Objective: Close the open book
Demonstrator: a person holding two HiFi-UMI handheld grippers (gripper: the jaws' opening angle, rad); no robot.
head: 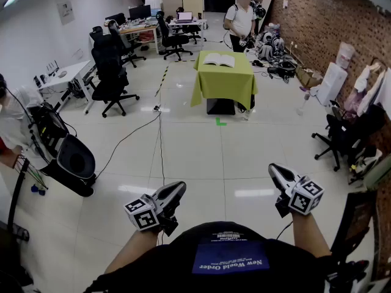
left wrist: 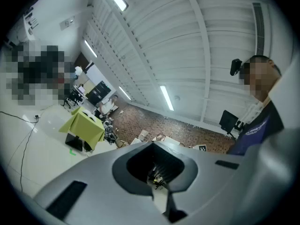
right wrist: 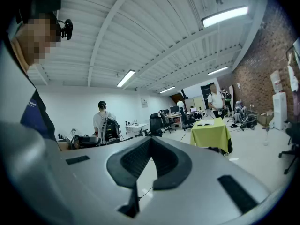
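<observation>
The open book lies with white pages up on a table under a green cloth, far across the room. Both grippers hang close to my body, well short of the table. In the head view my left gripper is at the lower left and my right gripper at the lower right; both point toward the table. Each has its jaws together with nothing between them. The left gripper view shows the table small at the left past the left gripper. Beyond the right gripper, the right gripper view has the book on the table.
A wide stretch of tiled floor lies between me and the table, with a green tape mark and a cable on it. Black office chairs stand at the left, another chair at the right. A person stands behind the table.
</observation>
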